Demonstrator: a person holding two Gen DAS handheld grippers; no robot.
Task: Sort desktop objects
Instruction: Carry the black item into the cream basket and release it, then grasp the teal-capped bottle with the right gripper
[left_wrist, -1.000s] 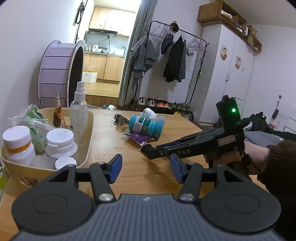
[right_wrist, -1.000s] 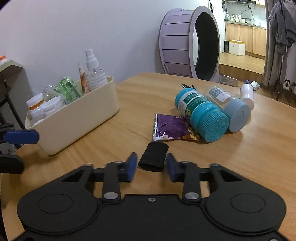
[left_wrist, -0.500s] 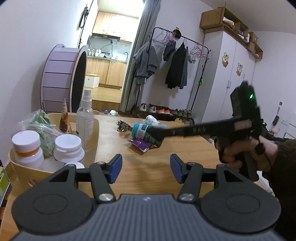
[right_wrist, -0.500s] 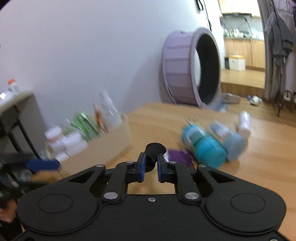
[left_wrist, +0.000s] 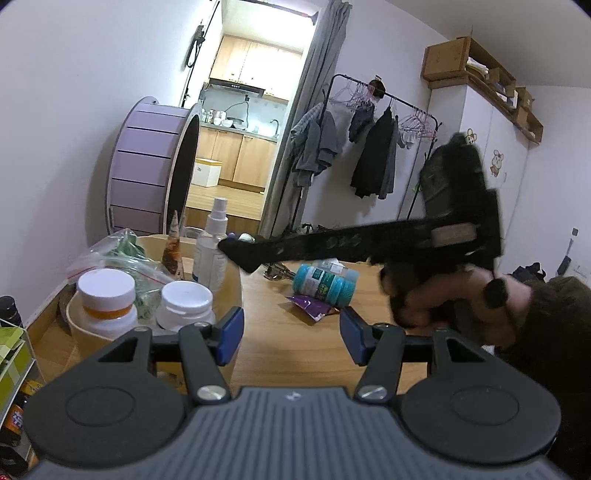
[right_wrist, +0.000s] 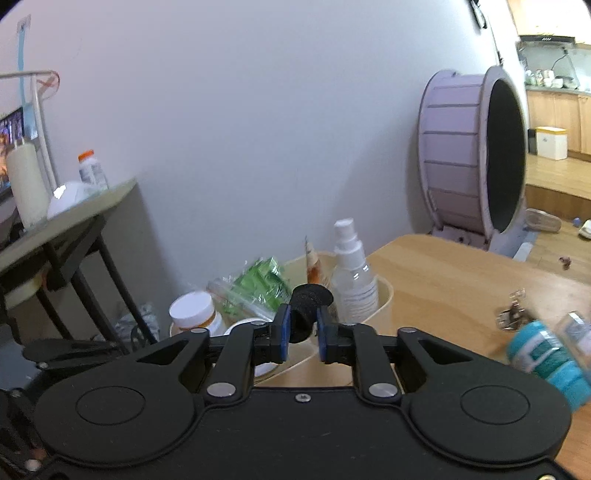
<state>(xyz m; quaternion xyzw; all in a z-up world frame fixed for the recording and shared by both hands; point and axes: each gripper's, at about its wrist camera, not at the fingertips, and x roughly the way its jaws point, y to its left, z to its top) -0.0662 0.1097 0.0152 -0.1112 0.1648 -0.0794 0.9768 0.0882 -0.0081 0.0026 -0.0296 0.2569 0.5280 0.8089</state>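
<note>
Your right gripper (right_wrist: 300, 339) is clamped on a small black roll (right_wrist: 308, 306), carried above the cream bin (right_wrist: 384, 299), presumably its destination. Your left gripper (left_wrist: 291, 334) stands apart, empty, over the table (left_wrist: 280, 354).

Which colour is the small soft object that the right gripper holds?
Black. The small soft object shows best in the right wrist view, clamped in the right gripper.

Your left gripper (left_wrist: 291, 338) gapes empty near the bin (left_wrist: 236, 284); your right gripper (left_wrist: 240, 254) hangs over the bin's far right rim.
</note>
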